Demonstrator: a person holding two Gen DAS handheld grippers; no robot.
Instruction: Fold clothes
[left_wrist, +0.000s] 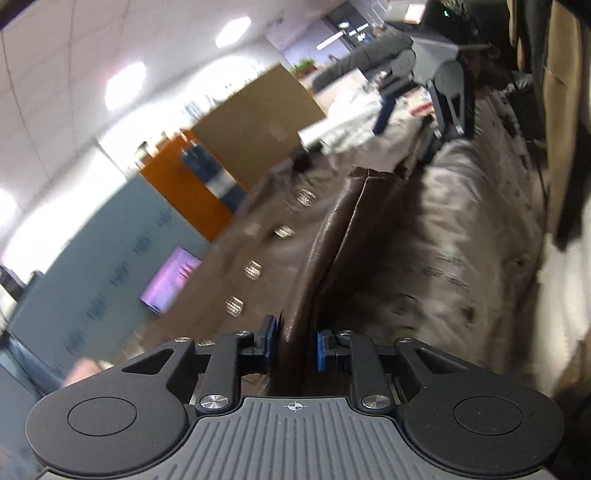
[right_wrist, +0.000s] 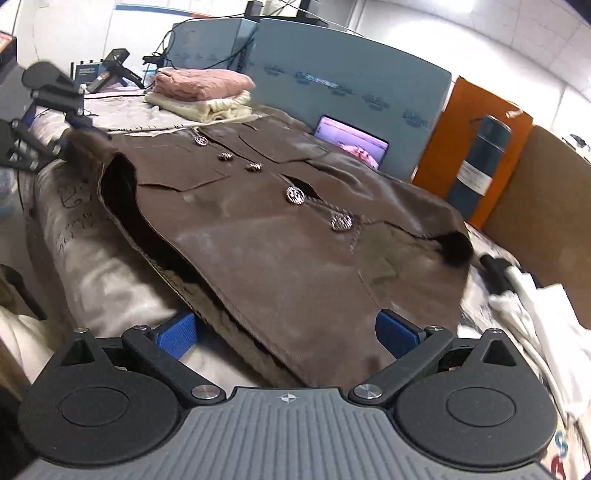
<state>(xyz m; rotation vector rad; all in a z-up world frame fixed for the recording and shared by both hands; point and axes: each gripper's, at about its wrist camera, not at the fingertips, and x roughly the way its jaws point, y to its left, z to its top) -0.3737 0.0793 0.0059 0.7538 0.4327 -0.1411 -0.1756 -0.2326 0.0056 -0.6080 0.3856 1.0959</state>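
A brown vest with metal buttons (right_wrist: 280, 236) lies spread on a pale patterned cover (right_wrist: 92, 258). In the left wrist view the vest's (left_wrist: 332, 251) edge runs up between my left gripper's (left_wrist: 294, 347) blue pads, which are shut on it. My right gripper (right_wrist: 288, 332) is open, its blue pads wide apart on either side of the vest's near hem. The right gripper also shows in the left wrist view (left_wrist: 406, 136) at the vest's far end. The left gripper shows in the right wrist view (right_wrist: 74, 122) at the vest's far left corner.
A pink and a cream folded garment (right_wrist: 203, 92) are stacked at the back of the surface. White cloth (right_wrist: 535, 321) lies at the right. Blue partitions, an orange panel (right_wrist: 476, 147), a cardboard sheet (right_wrist: 535, 206) and a lit screen (right_wrist: 351, 142) stand behind.
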